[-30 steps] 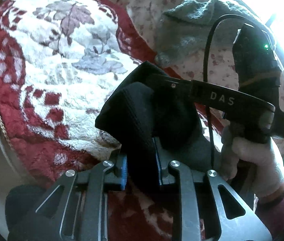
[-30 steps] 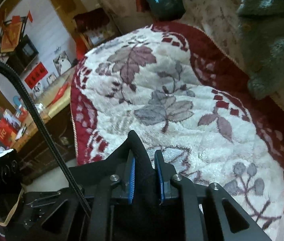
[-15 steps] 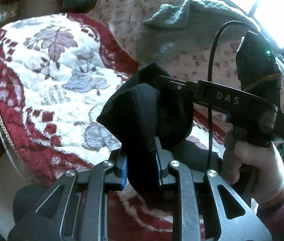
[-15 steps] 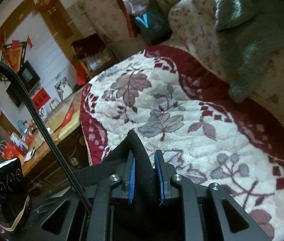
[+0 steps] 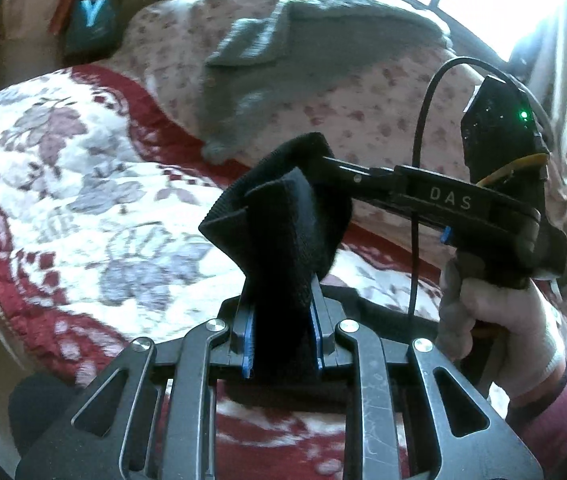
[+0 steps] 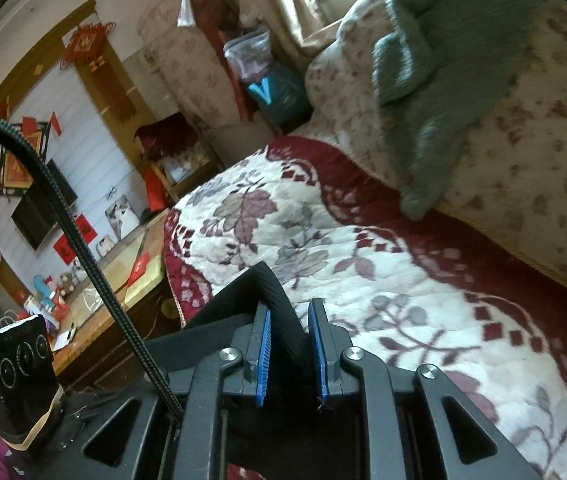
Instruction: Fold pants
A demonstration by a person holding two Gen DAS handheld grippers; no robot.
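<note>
The left gripper (image 5: 281,330) is clamped on a thick bunch of the black pants (image 5: 283,232); the right gripper (image 6: 289,354), close beside it, pinches the same edge, its fingers (image 5: 347,170) reaching in from the right; the cloth hangs gathered between them above the floral blanket (image 5: 83,200), nearer its front edge than the pillow-side edge; spreading calls for drawing the grippers apart.

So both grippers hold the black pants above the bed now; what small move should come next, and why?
Probably carry the pants forward and lower them onto the floral blanket. The left gripper and right gripper both pinch bunched fabric in the air, so nothing lies flat to fold yet.
</note>
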